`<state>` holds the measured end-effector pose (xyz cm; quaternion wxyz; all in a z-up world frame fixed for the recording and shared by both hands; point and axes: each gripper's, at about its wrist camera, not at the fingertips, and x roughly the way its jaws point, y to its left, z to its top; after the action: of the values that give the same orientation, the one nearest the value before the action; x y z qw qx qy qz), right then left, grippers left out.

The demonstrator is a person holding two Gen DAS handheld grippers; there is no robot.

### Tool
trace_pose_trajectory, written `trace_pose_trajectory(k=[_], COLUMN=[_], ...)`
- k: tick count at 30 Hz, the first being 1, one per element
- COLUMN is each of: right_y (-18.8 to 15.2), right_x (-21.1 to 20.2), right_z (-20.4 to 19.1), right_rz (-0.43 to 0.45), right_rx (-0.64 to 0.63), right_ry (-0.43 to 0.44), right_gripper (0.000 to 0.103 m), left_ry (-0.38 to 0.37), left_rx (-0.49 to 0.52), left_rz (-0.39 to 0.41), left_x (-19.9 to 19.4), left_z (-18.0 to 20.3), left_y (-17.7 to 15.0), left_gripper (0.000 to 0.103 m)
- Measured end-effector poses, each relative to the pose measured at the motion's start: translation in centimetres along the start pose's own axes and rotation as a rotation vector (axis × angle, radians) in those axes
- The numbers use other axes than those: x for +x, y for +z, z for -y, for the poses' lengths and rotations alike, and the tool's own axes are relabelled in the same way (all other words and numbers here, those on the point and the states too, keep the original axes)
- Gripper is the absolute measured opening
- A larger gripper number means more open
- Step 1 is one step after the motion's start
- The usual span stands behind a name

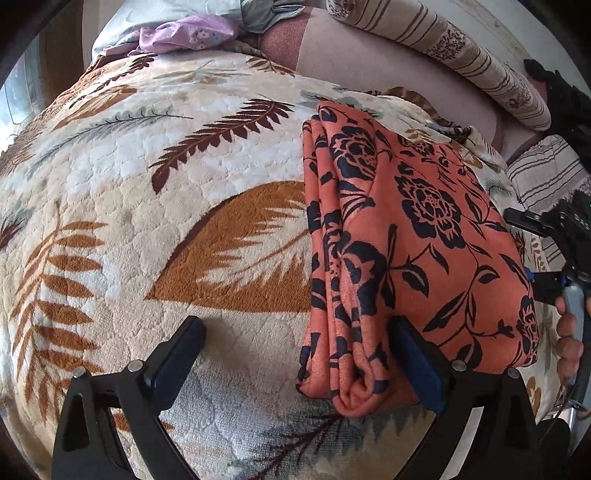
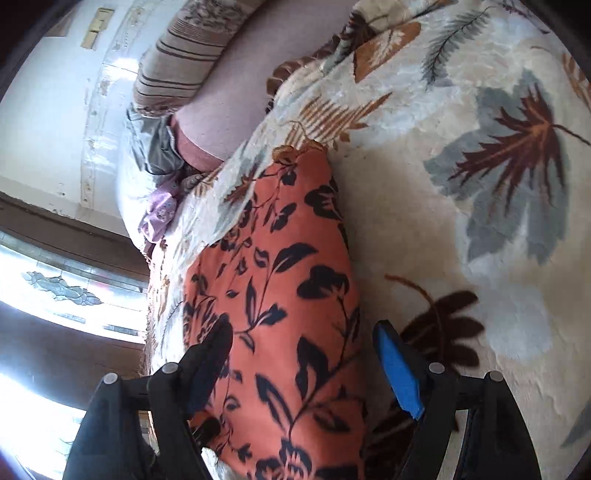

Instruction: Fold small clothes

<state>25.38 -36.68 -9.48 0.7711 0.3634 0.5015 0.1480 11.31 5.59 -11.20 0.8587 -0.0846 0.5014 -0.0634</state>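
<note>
A folded orange cloth with a black flower print (image 1: 413,236) lies on a cream fleece blanket with a leaf pattern (image 1: 147,177). My left gripper (image 1: 299,354) is open wide at the cloth's near end. Its right finger (image 1: 417,362) rests on the cloth and its left finger (image 1: 181,347) hangs over bare blanket. In the right wrist view the same orange cloth (image 2: 288,280) runs between the fingers of my right gripper (image 2: 306,362), which is open. The blue-padded finger (image 2: 399,369) stands just off the cloth's edge. The right gripper (image 1: 546,240) and the hand holding it (image 1: 569,332) show at the right edge.
A purple flowered garment (image 1: 184,35) and a grey cloth (image 1: 266,11) lie at the blanket's far end. A striped bolster pillow (image 1: 461,48) runs along the far right above a pink sheet (image 1: 369,55). A window (image 2: 55,288) and a wall are beyond the bed.
</note>
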Motion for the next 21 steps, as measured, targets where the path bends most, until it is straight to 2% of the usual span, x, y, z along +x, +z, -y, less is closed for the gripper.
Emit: trace_pose_trajectory(k=[1, 2, 3, 5, 10, 11, 12, 13, 14, 16, 17, 20, 21], right_y=[0.5, 0.6, 0.4, -0.2, -1.4, -1.4, -1.2, -1.2, -1.3, -2.3, -3.0, -3.8, -3.9], right_x=[1.3, 2.5, 3.1, 2.9, 0.6, 0.0, -0.2, -0.1, 0.5, 2.0, 2.2, 1.0, 0.6], right_z=[-0.1, -0.4, -0.4, -1.3, -3.8, -4.4, -5.0, -5.1, -4.8, -3.4, -3.0, -3.2, -3.3], right_rz=[-0.026, -0.059, -0.064, -0.014, 0.061, 0.082, 0.093, 0.083, 0.043, -0.062, -0.080, -0.042, -0.030], right_rx=[-0.020, -0.053, -0.060, -0.092, -0.154, -0.175, -0.191, -0.194, -0.183, -0.137, -0.124, -0.112, -0.095], right_ry=[-0.017, -0.050, -0.085, -0.135, -0.251, -0.264, -0.257, -0.254, -0.267, -0.247, -0.210, -0.177, -0.169], right_gripper=[0.068, 0.048, 0.048, 0.048, 0.058, 0.067, 0.081, 0.086, 0.088, 0.081, 0.060, 0.046, 0.044], left_ry=[-0.001, -0.004, -0.005, -0.008, -0.028, -0.031, -0.032, -0.033, -0.035, -0.042, -0.044, -0.046, -0.047], left_rx=[-0.003, -0.004, 0.001, 0.003, 0.015, 0.017, 0.017, 0.018, 0.020, 0.023, 0.026, 0.027, 0.026], left_rz=[-0.002, -0.003, -0.002, 0.002, 0.013, 0.015, 0.015, 0.015, 0.015, 0.016, 0.015, 0.014, 0.013], left_x=[0.0, 0.0, 0.0, -0.1, -0.2, -0.2, -0.2, -0.2, -0.2, -0.2, -0.3, -0.3, -0.4], left_z=[-0.1, -0.1, -0.1, -0.2, -0.4, -0.4, -0.4, -0.4, -0.4, -0.4, -0.4, -0.6, -0.6], left_y=[0.0, 0.0, 0.0, -0.1, -0.3, -0.3, -0.3, -0.3, -0.3, -0.3, -0.3, -0.3, -0.3], left_gripper=[0.100, 0.100, 0.100, 0.100, 0.100, 0.100, 0.100, 0.100, 0.100, 0.100, 0.100, 0.100, 0.100])
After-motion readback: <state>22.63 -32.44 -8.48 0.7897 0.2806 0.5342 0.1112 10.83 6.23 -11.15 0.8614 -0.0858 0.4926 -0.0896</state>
